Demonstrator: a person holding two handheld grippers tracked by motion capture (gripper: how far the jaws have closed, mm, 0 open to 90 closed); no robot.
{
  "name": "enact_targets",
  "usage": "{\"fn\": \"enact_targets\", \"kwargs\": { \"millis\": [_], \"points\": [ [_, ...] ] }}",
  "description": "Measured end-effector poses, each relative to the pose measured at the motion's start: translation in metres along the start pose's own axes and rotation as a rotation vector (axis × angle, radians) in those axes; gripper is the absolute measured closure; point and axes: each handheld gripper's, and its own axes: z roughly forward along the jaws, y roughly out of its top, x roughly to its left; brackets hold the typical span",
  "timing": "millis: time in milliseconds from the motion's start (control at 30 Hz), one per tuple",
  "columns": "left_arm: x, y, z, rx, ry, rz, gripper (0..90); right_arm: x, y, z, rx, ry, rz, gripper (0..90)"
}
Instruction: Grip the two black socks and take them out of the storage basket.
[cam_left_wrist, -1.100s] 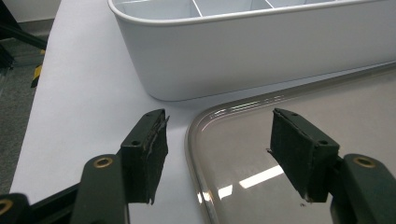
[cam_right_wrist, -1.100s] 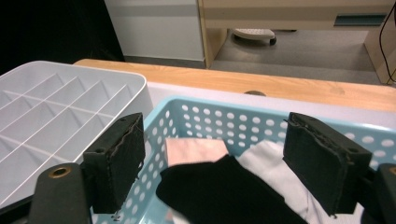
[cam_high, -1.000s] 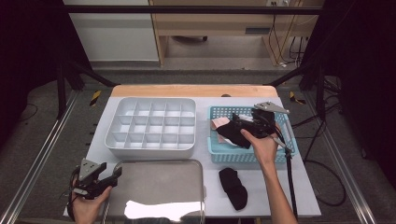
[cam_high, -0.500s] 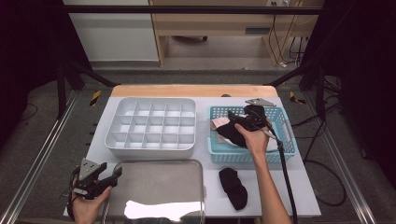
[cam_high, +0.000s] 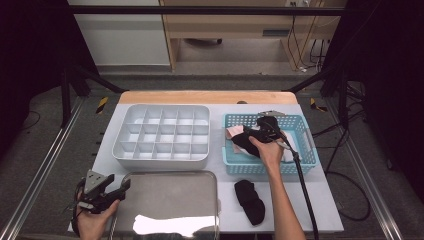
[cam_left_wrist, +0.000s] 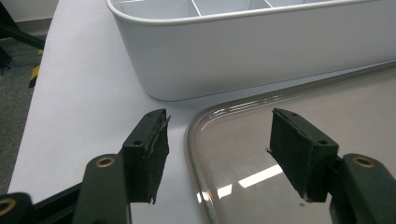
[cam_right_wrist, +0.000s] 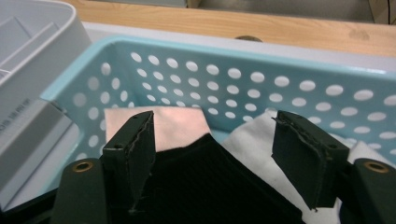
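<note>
Right gripper (cam_right_wrist: 212, 154) down in the blue basket (cam_high: 302, 131) at the bench's right side, jaws spread and just closing a little over the black sock (cam_right_wrist: 205, 186), not pinching it yet. Left gripper (cam_left_wrist: 219, 158) spread wide, holding nothing, by the metal tray (cam_left_wrist: 327, 140) at the front left corner. Could grab the pink cloth (cam_right_wrist: 175, 128) or white cloth (cam_right_wrist: 252, 140) too, since all lie bunched together.

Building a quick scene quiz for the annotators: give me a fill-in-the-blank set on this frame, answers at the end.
1. The right gripper reaches into the light blue perforated plastic ____.
2. Between its open jaws lies a ____ piece of fabric.
3. The left gripper hovers at the corner of the shiny ____ tray.
4. The white divided organiser box sits to the ____ of that basket in the high view.

Missing words: basket; black; metal; left
</note>
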Motion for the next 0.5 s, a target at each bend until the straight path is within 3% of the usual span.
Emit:
{"fn": "enact_targets", "kwargs": {
  "millis": [267,500],
  "points": [
    [0.0004,-0.0001,-0.0001,0.0,-0.001,-0.002,36.6,-0.0028,-0.0057,0.0069,0.042,-0.009,0.014,34.4],
    [0.0002,0.0,0.0002,0.001,-0.003,-0.002,37.5,-0.0032,-0.0065,0.0087,0.08,-0.003,0.021,45.3]
  ]
}}
